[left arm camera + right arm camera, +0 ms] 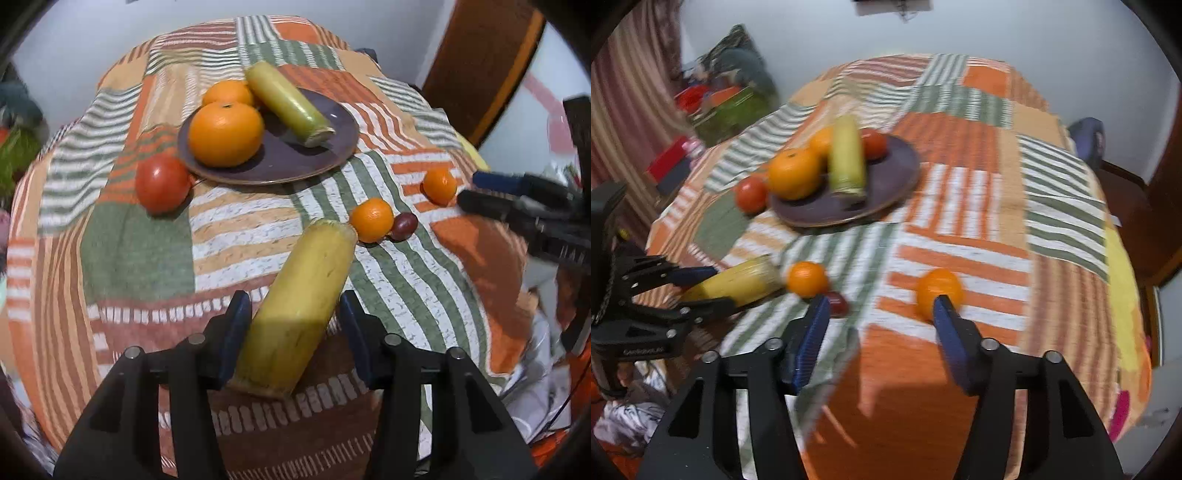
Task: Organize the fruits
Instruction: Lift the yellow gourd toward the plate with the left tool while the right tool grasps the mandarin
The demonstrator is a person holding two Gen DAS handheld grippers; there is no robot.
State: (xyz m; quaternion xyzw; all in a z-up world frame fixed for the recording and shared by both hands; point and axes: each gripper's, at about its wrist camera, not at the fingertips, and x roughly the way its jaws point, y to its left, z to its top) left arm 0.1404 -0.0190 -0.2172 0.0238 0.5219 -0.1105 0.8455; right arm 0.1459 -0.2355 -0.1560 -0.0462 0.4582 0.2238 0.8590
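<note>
Left tool [291, 314] straddling yellow cylinder fruit [299, 306] on desk [236, 236], jaws apart, not gripping yet. Right tool [881, 314] spread, hovering beside small orange [940, 291]. Plate [325, 158] holding fruit already. Next: clamp, lift, carry to plate.

My left gripper [291, 306]: matt black plastic arms w/ metal pins, blue ribbed pads [236, 325]. Right gripper [881, 308] same build, pads [809, 339] ribbed too. Cloth [236, 236] is woven fabric, matt, slightly rough, striped patches. Plate [280, 162] smooth, semi-gloss glaze, prob ceramic. Near banana [299, 306] has matt, waxy peel w/ fibrous cut ends. Orange [225, 133] has dimpled skin, soft sheen. Tomato [162, 188] smooth, glossy. Grape [404, 225] glossy.
</note>
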